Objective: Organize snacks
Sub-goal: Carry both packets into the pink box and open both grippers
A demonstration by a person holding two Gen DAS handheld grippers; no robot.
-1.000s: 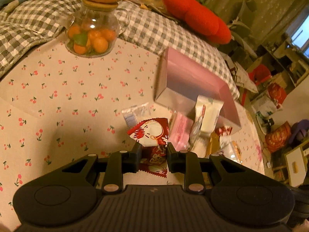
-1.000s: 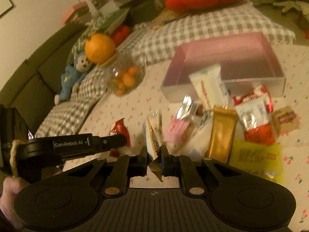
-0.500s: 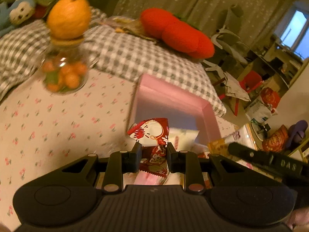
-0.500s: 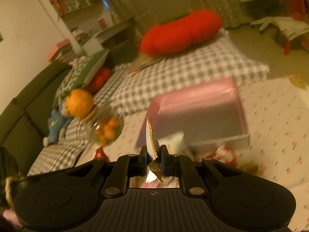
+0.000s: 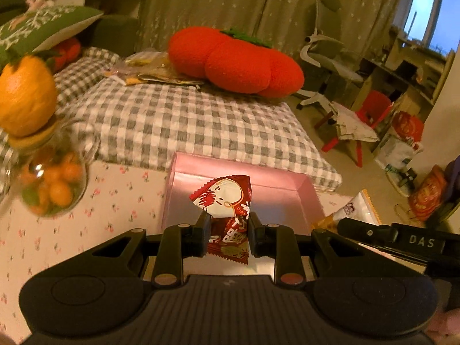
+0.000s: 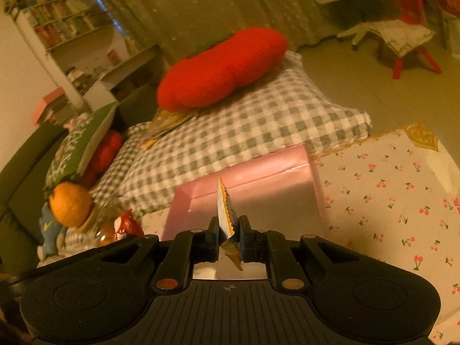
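My left gripper (image 5: 228, 225) is shut on a red and white snack packet (image 5: 225, 198) and holds it above the open pink box (image 5: 304, 185). My right gripper (image 6: 228, 230) is shut on a thin white and orange snack packet (image 6: 223, 211), held edge-on above the same pink box (image 6: 258, 169). The right gripper and its packet (image 5: 353, 208) show at the right of the left wrist view. The red packet (image 6: 126, 225) shows at the left of the right wrist view. The box looks empty where I can see into it.
A glass jar of small oranges (image 5: 49, 184) with an orange on top (image 5: 26, 95) stands left of the box on the cherry-print cloth (image 6: 385, 189). Behind are a grey checked cushion (image 5: 187, 126) and a red plush tomato (image 5: 235, 60).
Both grippers rose from the snack pile with their packets and moved forward over the pink box. The pile on the cloth has dropped out of view.
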